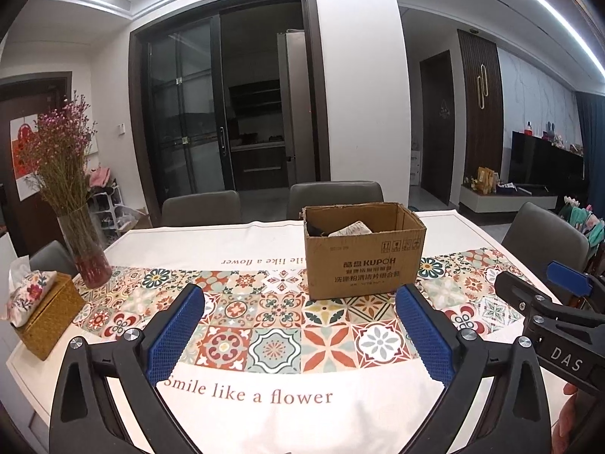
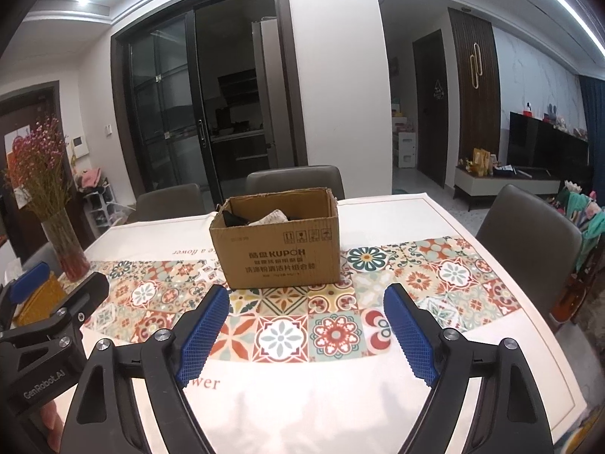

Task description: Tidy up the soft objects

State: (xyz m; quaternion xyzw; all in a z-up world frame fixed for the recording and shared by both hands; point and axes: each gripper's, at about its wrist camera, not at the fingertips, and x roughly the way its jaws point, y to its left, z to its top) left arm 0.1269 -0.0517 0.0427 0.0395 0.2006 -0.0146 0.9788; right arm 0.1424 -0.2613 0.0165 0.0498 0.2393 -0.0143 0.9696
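Left wrist view: your left gripper [image 1: 298, 325] stands with its jaws spread wide over the tablecloth [image 1: 264, 408], nothing between the blue pads [image 1: 174, 333]. The cardboard box [image 1: 363, 253] sits ahead of it on the tiled band of the cloth, upright, top open. Inside the box you can see a pale, patterned soft item [image 1: 349, 229] beside something dark [image 1: 317, 227] — what either is cannot be told. Your right gripper [image 1: 548, 283] enters at the right edge of this view, seen from the side; its state cannot be read here.

In the right wrist view, your right gripper [image 2: 306, 329] is also wide, its pads [image 2: 200, 333] clear of everything, bare cloth [image 2: 302, 397] beneath. The box [image 2: 280, 249] stands just beyond the fingertips, near the middle of the table, with the same pale item [image 2: 272, 216] and dark item [image 2: 232, 217] showing over its rim. The left gripper [image 2: 56, 295] shows at the left edge.

Noted on the table's left side — a glass vase of dried flowers [image 1: 85, 261] and a woven tissue box [image 1: 45, 310], both well apart from the cardboard box. Grey chairs [image 1: 332, 196] line the far edge.
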